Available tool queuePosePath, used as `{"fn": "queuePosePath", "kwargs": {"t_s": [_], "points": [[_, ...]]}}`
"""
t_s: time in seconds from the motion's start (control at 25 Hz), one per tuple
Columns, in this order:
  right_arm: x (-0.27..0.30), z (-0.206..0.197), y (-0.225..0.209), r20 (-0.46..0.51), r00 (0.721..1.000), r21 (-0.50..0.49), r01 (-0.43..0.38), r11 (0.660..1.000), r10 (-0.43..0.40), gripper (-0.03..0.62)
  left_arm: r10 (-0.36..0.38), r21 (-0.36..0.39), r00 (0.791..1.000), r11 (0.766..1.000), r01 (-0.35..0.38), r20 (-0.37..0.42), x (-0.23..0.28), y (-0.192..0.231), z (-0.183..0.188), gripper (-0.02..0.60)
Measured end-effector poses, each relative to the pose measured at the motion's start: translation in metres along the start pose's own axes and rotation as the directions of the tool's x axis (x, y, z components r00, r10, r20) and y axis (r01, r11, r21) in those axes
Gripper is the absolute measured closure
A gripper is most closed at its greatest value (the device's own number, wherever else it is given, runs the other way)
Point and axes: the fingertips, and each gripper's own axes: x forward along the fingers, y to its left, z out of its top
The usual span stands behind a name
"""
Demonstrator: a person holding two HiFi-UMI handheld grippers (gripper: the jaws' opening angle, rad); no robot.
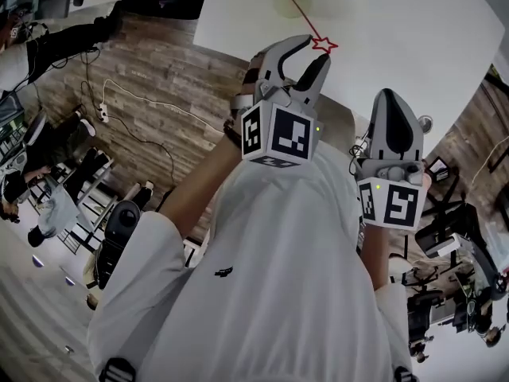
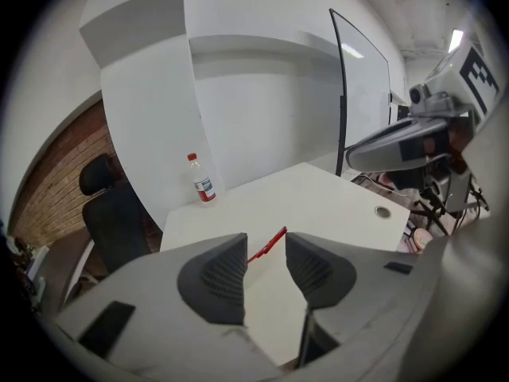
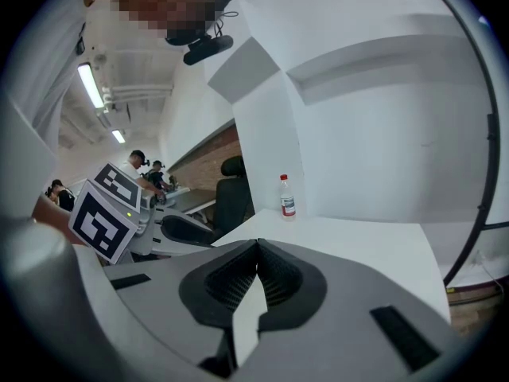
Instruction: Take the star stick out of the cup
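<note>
A thin red star stick [image 1: 308, 22] runs across the white table [image 1: 398, 22] from a pale round shape [image 1: 291, 1] to its star end. I cannot tell whether that shape is the cup. My left gripper [image 1: 314, 50] hangs right at the star, jaws open and not touching it. In the left gripper view the stick [image 2: 270, 243] shows in the gap beyond the open left gripper [image 2: 266, 237], seemingly lying on the table [image 2: 318, 197]; no cup appears there. My right gripper [image 1: 390, 95] is nearer the table's edge, and in its own view the right gripper [image 3: 257, 249] is shut on nothing.
A clear bottle [image 2: 204, 180] with a red cap stands at the table's far end, also seen as the bottle [image 3: 287, 196]. A black office chair [image 2: 111, 213] is beside it. A round cable hole [image 2: 383, 211] sits in the tabletop. Cables cross the wooden floor [image 1: 143, 94].
</note>
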Motion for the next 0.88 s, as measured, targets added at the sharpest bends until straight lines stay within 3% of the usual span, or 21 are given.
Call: {"fn": "queuePosePath", "kwargs": {"t_s": [0.48,0.6,0.88], "points": [[0.000,-0.002,-0.011,-0.002,1.000,0.020,0.023,1.000,-0.023,0.591,-0.006,0.021,0.999,1.000,0.007,-0.032,0.018,-0.004,-0.004,0.451],[-0.002,-0.002,-0.015,0.000,1.000,0.023,0.027,0.999,-0.027,0.591,0.009,0.003,0.999,1.000,-0.009,-0.032,0.021,-0.002,-0.002,0.495],[-0.002,-0.003,-0.015,0.001,1.000,0.026,0.031,0.999,-0.031,0.591,0.066,-0.082,0.998,0.994,-0.068,-0.022,0.015,0.012,0.002,0.505]]}}
